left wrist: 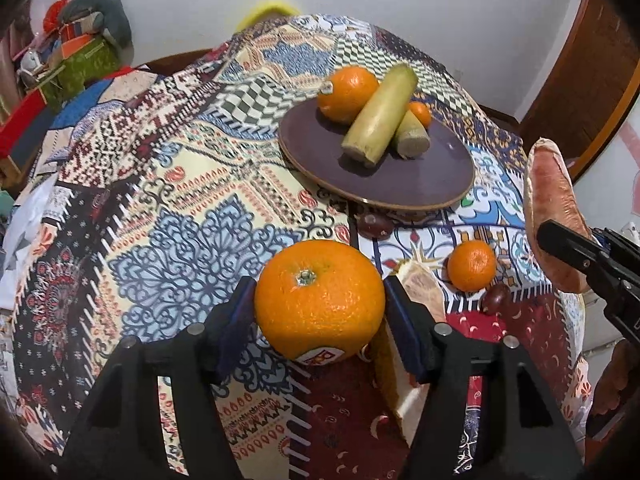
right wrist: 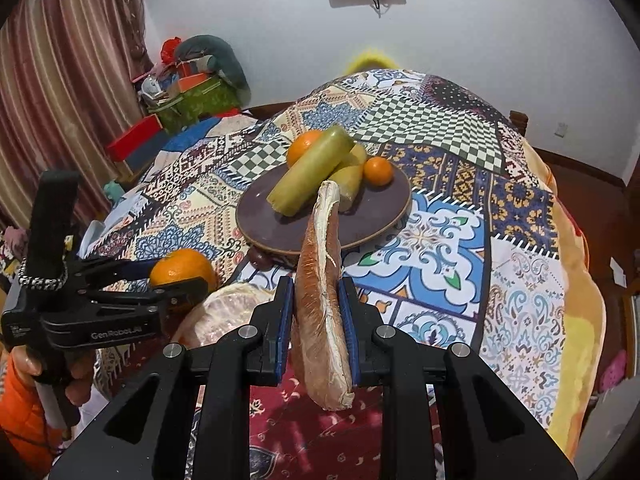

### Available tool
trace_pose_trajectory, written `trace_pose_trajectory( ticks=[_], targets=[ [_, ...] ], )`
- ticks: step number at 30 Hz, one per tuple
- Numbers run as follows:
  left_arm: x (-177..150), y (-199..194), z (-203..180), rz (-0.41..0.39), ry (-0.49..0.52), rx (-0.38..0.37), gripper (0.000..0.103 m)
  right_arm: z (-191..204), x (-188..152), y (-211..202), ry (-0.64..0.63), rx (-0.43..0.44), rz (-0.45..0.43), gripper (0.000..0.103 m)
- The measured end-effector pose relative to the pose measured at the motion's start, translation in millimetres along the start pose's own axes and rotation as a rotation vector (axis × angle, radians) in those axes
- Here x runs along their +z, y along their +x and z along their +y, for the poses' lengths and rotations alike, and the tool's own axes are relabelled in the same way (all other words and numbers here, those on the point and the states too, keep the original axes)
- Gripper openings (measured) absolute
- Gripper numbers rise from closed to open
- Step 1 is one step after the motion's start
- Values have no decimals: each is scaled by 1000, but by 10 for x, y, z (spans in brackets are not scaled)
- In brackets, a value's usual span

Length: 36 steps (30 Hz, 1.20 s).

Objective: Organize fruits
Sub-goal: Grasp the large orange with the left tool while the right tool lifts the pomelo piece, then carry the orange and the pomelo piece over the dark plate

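1. The left gripper (left wrist: 320, 300) sat nearest, its jaws about half open with a big orange (left wrist: 319, 299) between the pads. The pads lay against its sides, so it looked gripped, resting on or just above the cloth (left wrist: 192, 208).
2. The right gripper (right wrist: 316, 312) was clamped tight on a pomelo wedge (right wrist: 320, 300), held upright and clear of the table.
3. Just beside the big orange lay a second pomelo piece (left wrist: 420, 284), not yet gathered. Near it sat a small orange (left wrist: 472, 265) and a dark round fruit (left wrist: 495, 298), perhaps a chestnut; another dark one (left wrist: 374, 226) lay close under the plate's near rim.
4. Farther off, the plate (left wrist: 400, 184) already bore an orange (left wrist: 348, 94), two sugarcane pieces (left wrist: 378, 116) and a small orange (left wrist: 421, 113). I judged the job roughly half done: two fruits in hand and four loose.
5. The plate's near half was bare, so there was room. The cane pieces lay crosswise and could roll if bumped; the loose dark fruit by the rim stood in the approach.
6. Beyond the table were a pile of boxes (right wrist: 188, 96) and a curtain (right wrist: 72, 92).
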State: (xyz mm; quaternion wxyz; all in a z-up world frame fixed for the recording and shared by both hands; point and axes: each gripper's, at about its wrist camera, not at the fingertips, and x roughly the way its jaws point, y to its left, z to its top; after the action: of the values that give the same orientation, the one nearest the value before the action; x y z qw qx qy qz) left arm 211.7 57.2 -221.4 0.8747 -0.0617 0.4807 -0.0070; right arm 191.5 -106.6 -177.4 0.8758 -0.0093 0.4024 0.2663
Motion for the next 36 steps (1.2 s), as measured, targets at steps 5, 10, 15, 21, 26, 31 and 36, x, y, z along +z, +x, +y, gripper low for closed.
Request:
trace_pose_trajectory(
  ticks=[5, 10, 15, 21, 26, 31, 36],
  targets=[
    [106, -146, 57, -48, -17, 3, 63, -43, 81, -16, -4, -11, -18, 21],
    [256, -250, 96, -94, -27, 7, 63, -77, 173, -12, -1, -18, -38, 21],
    [414, -284, 99, -126, -28, 9, 63, -109, 277, 23, -8, -27, -57, 21],
    [586, -242, 75, -151, -18, 12, 63, -163, 395, 93, -12, -30, -71, 21],
    [709, -167, 64, -167, -20, 14, 63, -206, 499, 157, -8, -39, -92, 21],
    [838, -59, 71, -171, -34, 0, 63, -257, 593, 238, 5, -41, -108, 21],
    [978, 43, 50, -180, -25, 1, 63, -267, 695, 323, -2, -44, -119, 21]
  ],
)
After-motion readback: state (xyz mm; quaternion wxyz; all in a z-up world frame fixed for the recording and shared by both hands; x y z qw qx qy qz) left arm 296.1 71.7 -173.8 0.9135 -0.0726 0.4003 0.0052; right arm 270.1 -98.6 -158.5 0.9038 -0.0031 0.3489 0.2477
